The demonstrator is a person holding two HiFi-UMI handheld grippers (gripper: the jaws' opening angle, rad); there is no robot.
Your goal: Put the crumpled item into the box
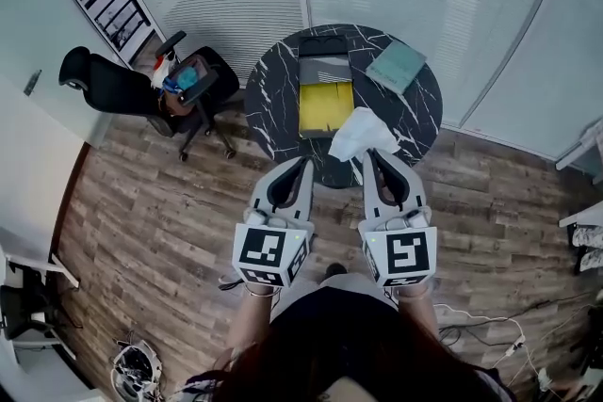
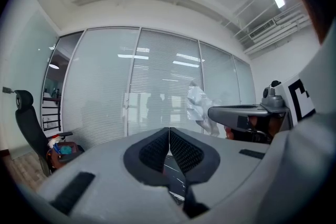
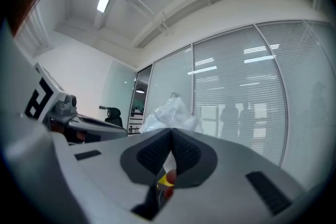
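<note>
Wood floor [image 1: 151,202], glass wall with blinds behind, round dark marble counter [image 1: 273,108] ahead of the person. Office chair [image 1: 141,89] off to the left.

Right hand-held gripper [image 1: 369,155]: jaws clamped on the crumpled item [image 1: 362,133], a white, shiny wad. Right gripper view shows the pads closed on its lower edge, with the bulk standing up past the tips [image 3: 170,113]. It also shows in the left gripper view [image 2: 198,105], off to the right of those jaws.

Left hand-held gripper [image 1: 306,162]: pads pressed together, nothing between them [image 2: 169,131]. It is held level beside the right one; both point at the counter.

Item position: in the air at the counter's near edge, just right of the box's near end and not inside it. It is an irregular lump with no clear long axis, a bit wider across than deep in the head view, fanning out away from the jaws toward the counter.

Box [image 1: 325,104]: open, yellow inside, long axis running away from the person, dark lid [image 1: 323,47] at the far end. Teal notebook [image 1: 397,65] lies to its right.
</note>
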